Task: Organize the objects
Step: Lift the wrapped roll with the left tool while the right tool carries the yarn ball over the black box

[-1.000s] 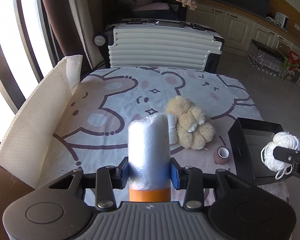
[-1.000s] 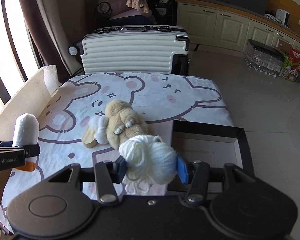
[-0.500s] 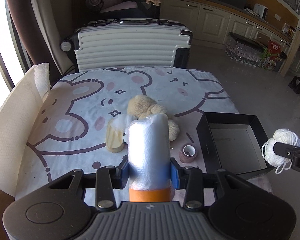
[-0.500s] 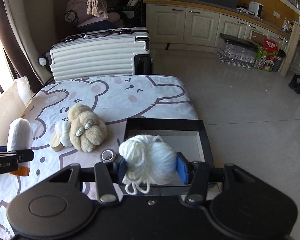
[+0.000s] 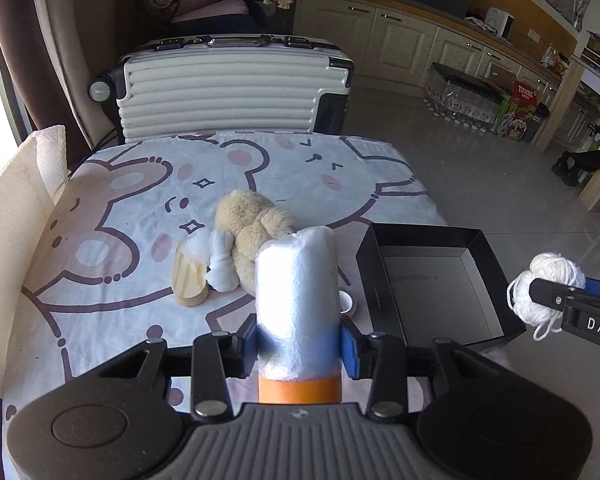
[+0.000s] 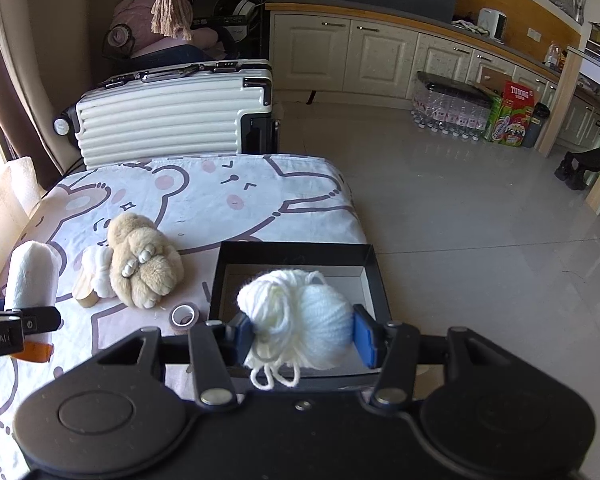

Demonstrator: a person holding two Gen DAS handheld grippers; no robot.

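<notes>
My left gripper (image 5: 299, 343) is shut on an upright white roll with an orange base (image 5: 297, 296), held above the table's near edge. My right gripper (image 6: 302, 334) is shut on a ball of white yarn (image 6: 300, 318), hanging over the near side of the open black box (image 6: 292, 254). In the left wrist view the black box (image 5: 370, 280) sits at the table's right edge, with the yarn ball (image 5: 548, 284) to its right. A tan plush toy (image 6: 142, 268), a white cloth bundle (image 5: 222, 262), a wooden piece (image 5: 190, 280) and a small tape ring (image 6: 184, 316) lie left of the box.
A bear-print cloth (image 5: 228, 168) covers the table. A white ribbed suitcase (image 5: 228, 88) stands behind its far edge. Cream sheets (image 5: 8, 240) lean along the left side. Tiled floor (image 6: 480, 220) lies to the right, with cabinets and bottle packs beyond.
Both views have swung rightward: the black box now lies more central and nearer under the right gripper. The roll and the yarn stay gripped as before.
</notes>
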